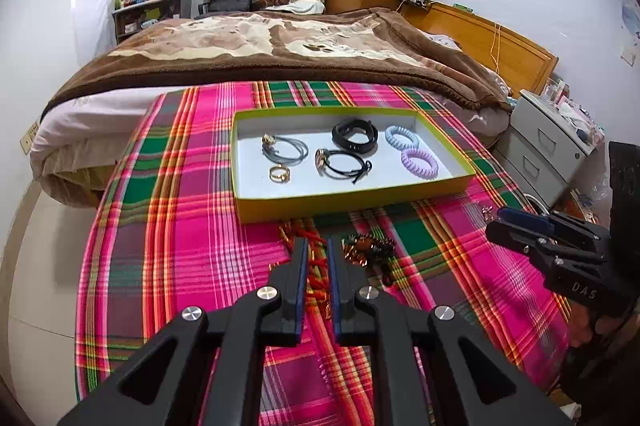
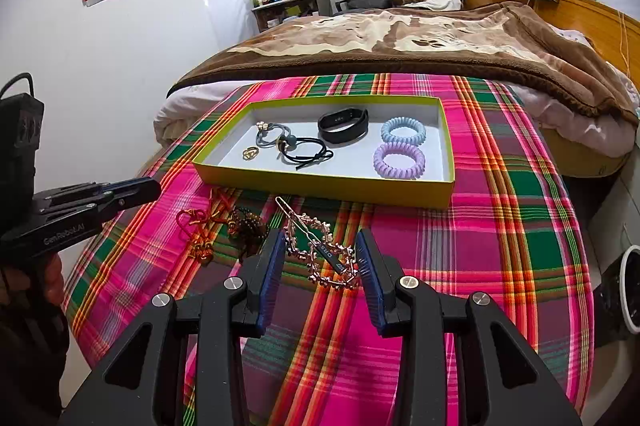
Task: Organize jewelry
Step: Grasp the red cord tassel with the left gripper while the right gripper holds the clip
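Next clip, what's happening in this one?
A person with a hand-held gripper in each hand is sorting jewelry into a yellow-rimmed tray on a plaid cloth. Hair ties, a ring and a black band already lie in it. The left hand-held gripper is shut, with a red knotted cord on the cloth ahead of it. The right hand-held gripper straddles a rose-gold hair clip, jaws apart. A brown beaded bracelet also waits outside.

A shallow yellow-green tray (image 2: 448,141) on the plaid cloth holds 2 coil ties, a black band, 2 cord bracelets and a ring; a red knotted cord (image 2: 196,226), brown beads (image 2: 246,226) and a rose-gold clip (image 2: 320,250) lie in front.
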The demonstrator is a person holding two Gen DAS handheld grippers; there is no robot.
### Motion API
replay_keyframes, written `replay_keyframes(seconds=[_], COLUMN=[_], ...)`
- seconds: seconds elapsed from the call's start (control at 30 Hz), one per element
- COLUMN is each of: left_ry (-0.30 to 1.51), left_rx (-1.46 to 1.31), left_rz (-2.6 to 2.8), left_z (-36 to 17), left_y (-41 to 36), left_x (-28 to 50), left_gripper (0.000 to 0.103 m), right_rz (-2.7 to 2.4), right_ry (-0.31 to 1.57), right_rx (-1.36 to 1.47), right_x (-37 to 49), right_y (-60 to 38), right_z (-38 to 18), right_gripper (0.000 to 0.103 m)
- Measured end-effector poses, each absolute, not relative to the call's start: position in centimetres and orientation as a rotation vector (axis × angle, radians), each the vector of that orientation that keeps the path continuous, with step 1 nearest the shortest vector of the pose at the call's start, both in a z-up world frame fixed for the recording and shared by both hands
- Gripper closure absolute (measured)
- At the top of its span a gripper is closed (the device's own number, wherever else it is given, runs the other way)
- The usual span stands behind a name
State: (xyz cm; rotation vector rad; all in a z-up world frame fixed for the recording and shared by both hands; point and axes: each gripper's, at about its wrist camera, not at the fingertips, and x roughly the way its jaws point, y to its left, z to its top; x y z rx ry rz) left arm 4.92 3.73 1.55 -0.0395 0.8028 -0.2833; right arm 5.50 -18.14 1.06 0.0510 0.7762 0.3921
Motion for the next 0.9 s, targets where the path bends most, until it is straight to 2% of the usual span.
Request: replay_keyframes(seconds=[0.13, 0.17, 0.2, 0.23, 0.27, 0.47, 0.67, 0.73, 0.87, 0.9], left_ry=[0.874, 0.883, 0.897, 0.903, 0.906, 0.96, 0.927, 0.926, 0.923, 0.928], left_rx=[-0.054, -0.059, -0.066, -0.064, -0.059, -0.025, 0.074, 0.078, 0.087, 0.061], left_rz=[-0.276, -0.281, -0.291, -0.295, -0.295, -0.25, -0.158, -0.148, -0.139, -0.148], left_z=[-0.5, -0.9, -1.3, -1.6, -1.8, -3.8, -4.2, -4.1, -3.9, -3.8], left_y=[3.8, 3.7, 3.5, 3.3, 2.9, 1.2, -0.1, -0.2, 0.2, 0.6], left_x=[5.3, 5.3, 5.3, 5.3, 5.2, 6.1, 5.8, 5.8, 5.8, 5.8], left_gripper=[0.088, 0.075, 0.057, 0.051, 0.049, 0.049, 0.049, 0.055, 0.087, 0.087], right_rz=[0.396, 0.395, 0.394, 0.393, 0.393, 0.39, 0.386, 0.387, 0.39, 0.39], right_ry=[0.78, 0.781, 0.782, 0.784, 0.787, 0.797, 0.798, 0.798, 0.799, 0.799], right_rx=[0.054, 0.055, 0.056, 0.056, 0.057, 0.06, 0.067, 0.068, 0.064, 0.064], right_x=[5.5, 5.5, 5.5, 5.5, 5.6, 5.8, 6.1, 6.1, 6.0, 6.0], right_y=[-18.1, -18.2, -18.2, -18.3, -18.3, -18.3, -18.5, -18.5, -18.4, -18.5], right_z=[0.8, 0.8, 0.7, 0.6, 0.5, 0.1, -0.1, -0.1, -0.1, -0.1], right_gripper=[0.065, 0.065, 0.065, 0.065, 0.065, 0.065, 0.065, 0.065, 0.065, 0.065])
